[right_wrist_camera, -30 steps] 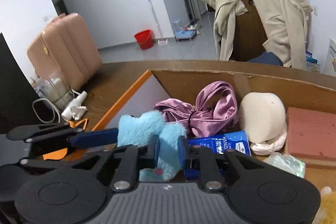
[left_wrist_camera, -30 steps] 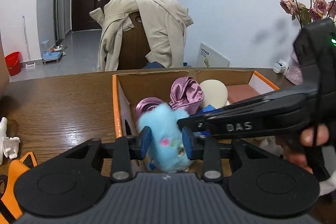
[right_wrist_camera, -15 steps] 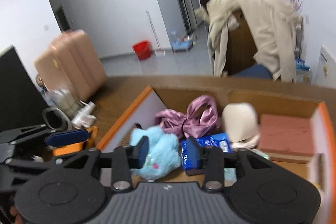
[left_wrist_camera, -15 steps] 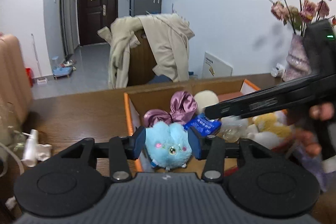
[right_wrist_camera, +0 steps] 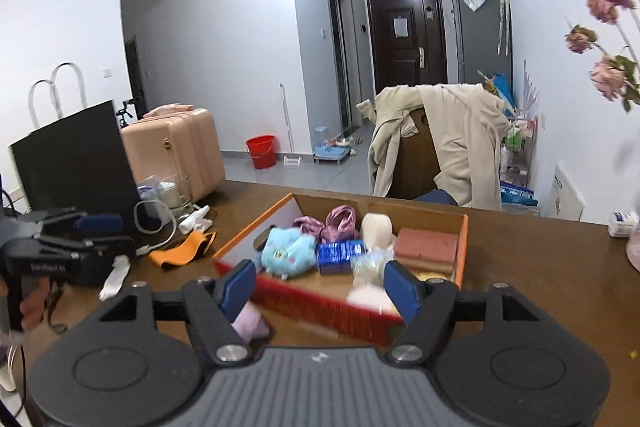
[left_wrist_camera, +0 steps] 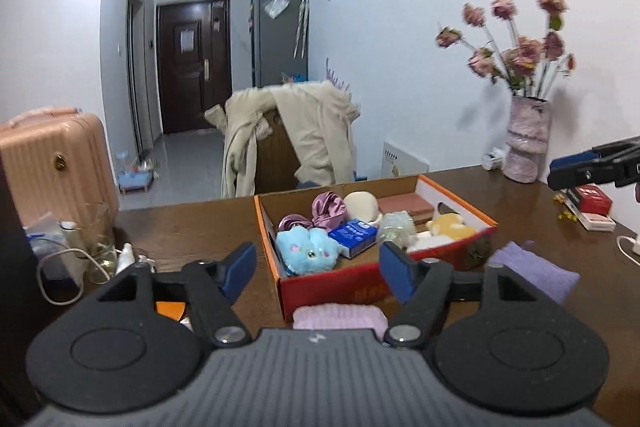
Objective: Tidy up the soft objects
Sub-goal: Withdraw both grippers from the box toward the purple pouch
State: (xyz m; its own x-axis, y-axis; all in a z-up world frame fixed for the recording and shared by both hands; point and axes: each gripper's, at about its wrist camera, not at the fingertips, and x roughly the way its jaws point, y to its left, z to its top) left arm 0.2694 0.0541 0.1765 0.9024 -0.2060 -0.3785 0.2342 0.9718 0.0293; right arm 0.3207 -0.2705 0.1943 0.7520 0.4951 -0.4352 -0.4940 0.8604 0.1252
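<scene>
**Blue plush lying in the box, both grippers empty**

While the left gripper [left_wrist_camera: 318, 271] is hovering low in the left wrist view, its jaws are opening with nothing between the blue pads. Beyond them, at the centre of the frame, the fluffy blue plush toy [left_wrist_camera: 306, 250] is lying in the near left corner of the orange-edged cardboard box [left_wrist_camera: 332, 293], showing a small face with pink cheeks. Beside it are sitting a purple satin scrunchie [left_wrist_camera: 325, 207], a blue packet [left_wrist_camera: 353, 232] and a yellow plush [left_wrist_camera: 450, 225]. A pink knitted piece [left_wrist_camera: 339, 317] is lying on the brown table [left_wrist_camera: 192, 227] just in front of the box, and a purple cloth [left_wrist_camera: 536, 273] is lying to its right.

In the right wrist view, the right gripper [right_wrist_camera: 318, 287] is also hovering with jaws opening and empty. The blue plush toy [right_wrist_camera: 287, 251] is resting in the box [right_wrist_camera: 320, 307] at mid-frame, left of the packet [right_wrist_camera: 340, 254]. At the left edge, a hand [right_wrist_camera: 30, 303] is holding the other gripper above the table.
</scene>
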